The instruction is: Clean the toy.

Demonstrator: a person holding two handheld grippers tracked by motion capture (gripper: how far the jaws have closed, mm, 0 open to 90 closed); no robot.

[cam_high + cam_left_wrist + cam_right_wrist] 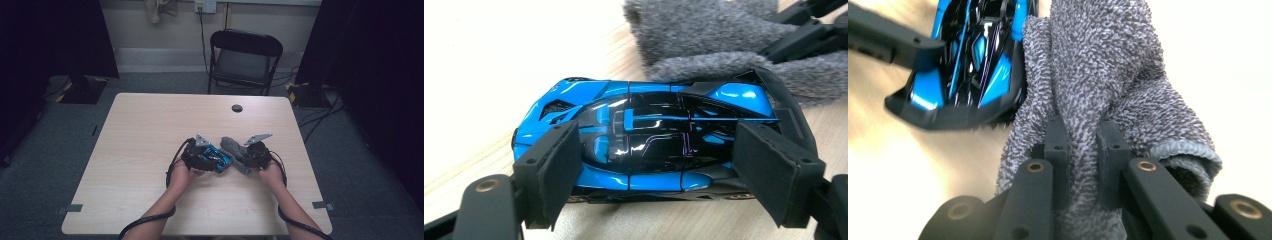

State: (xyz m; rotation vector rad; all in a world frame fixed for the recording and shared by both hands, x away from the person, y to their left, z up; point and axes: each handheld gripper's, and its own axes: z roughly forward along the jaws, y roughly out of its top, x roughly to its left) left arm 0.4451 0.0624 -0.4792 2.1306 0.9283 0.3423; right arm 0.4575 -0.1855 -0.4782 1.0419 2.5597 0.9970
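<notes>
On pale tabletop (150, 130), my left gripper (654, 170) clamps the blue toy car (649, 135); right gripper (1083, 145) pinches grey cloth (1098, 75), wiping next needs gentle strokes.

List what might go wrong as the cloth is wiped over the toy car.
1. The left tongs clamp the blue toy car only at its nose and tail; a sideways push from the grey cloth could twist it loose.
2. The right tongs pinch just a fold of the cloth, so it may slip out.
3. Loose cloth could catch on the car's rear wing.
</notes>
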